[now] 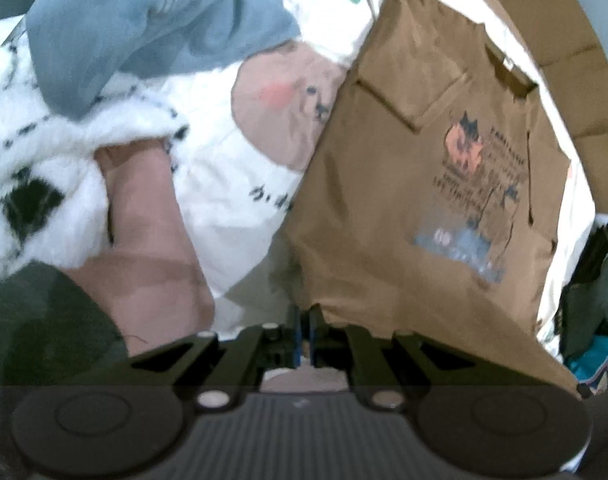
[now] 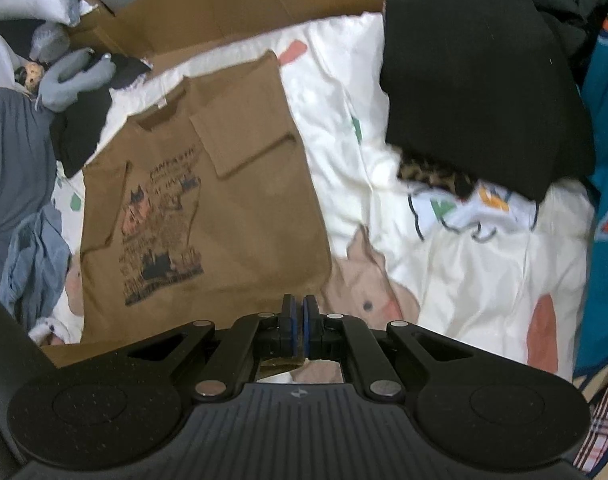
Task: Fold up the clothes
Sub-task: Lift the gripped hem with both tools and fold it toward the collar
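While both tongs, the left tongs (image 1: pixel 304 316) and right tongs (image 2: pixel 299 312), are squeezed tight on the near bottom edge of the brown shirt (image 2: pixel 223 200), its long side runs straight ahead from them on the bed (image 2: pixel 444 280).

The brown T-shirt (image 2: pixel 231 200) carries printed lettering and the white bedsheet (image 1: pixel 239 184) dark characters, all too blurred to read.

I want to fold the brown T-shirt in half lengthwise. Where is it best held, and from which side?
Hold the brown T-shirt by its bottom hem, coming from the near side. It lies flat with its collar pointing away and both sleeves already folded in. The left gripper and right gripper already appear to pinch that hem near its corners, so probably lift it towards the collar.
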Motion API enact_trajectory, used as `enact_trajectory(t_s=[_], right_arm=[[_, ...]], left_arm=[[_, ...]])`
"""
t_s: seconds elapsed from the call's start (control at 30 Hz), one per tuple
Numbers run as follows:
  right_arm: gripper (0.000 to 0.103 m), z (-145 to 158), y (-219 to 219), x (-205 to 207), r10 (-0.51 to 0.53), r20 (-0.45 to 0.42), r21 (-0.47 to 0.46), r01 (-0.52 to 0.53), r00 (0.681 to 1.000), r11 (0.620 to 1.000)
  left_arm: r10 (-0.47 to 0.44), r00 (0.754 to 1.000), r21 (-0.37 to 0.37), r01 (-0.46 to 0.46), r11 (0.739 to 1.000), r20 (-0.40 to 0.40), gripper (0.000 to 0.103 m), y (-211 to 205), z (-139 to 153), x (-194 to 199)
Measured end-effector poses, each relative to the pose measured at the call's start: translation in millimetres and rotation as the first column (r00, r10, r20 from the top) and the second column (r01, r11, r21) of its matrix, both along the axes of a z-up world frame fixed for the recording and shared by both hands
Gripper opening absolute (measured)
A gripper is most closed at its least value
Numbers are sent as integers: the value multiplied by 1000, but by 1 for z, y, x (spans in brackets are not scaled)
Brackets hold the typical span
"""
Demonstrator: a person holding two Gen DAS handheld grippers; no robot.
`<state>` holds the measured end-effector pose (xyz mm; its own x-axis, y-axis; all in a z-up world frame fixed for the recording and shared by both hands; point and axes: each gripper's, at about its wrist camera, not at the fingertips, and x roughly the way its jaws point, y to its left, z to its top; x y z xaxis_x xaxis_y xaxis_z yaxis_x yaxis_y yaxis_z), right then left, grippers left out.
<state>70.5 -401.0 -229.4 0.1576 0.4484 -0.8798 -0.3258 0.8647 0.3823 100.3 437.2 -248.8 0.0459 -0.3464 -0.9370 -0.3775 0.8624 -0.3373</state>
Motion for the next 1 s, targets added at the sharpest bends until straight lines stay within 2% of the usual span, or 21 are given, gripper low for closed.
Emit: enact_trajectory(t_s=[0.2,0.43,0.53,0.77,1.0], right_arm=[[1,11,17,23,-6,29,20,5,1000,1000],[0,7,35,56,-37,59,10,36,998,999],[0,4,38,70,-50,61,16,49,997,999],[0,-43,61,74,-24,27,-15,24,999,1000],[2,-79,97,56,103,65,-69,-99,993,993]], left_arm=[[-6,998,4,6,1000,55,4,0,11,30],[-10,997,24,8,1000,83,4,-3,5,66],[-8,996,13,7,1000,87,4,-4,-8,80],[-33,998,35,31,999,56,4,-8,-55,97],[-32,999,41,31,999,44,4,5,-83,104]])
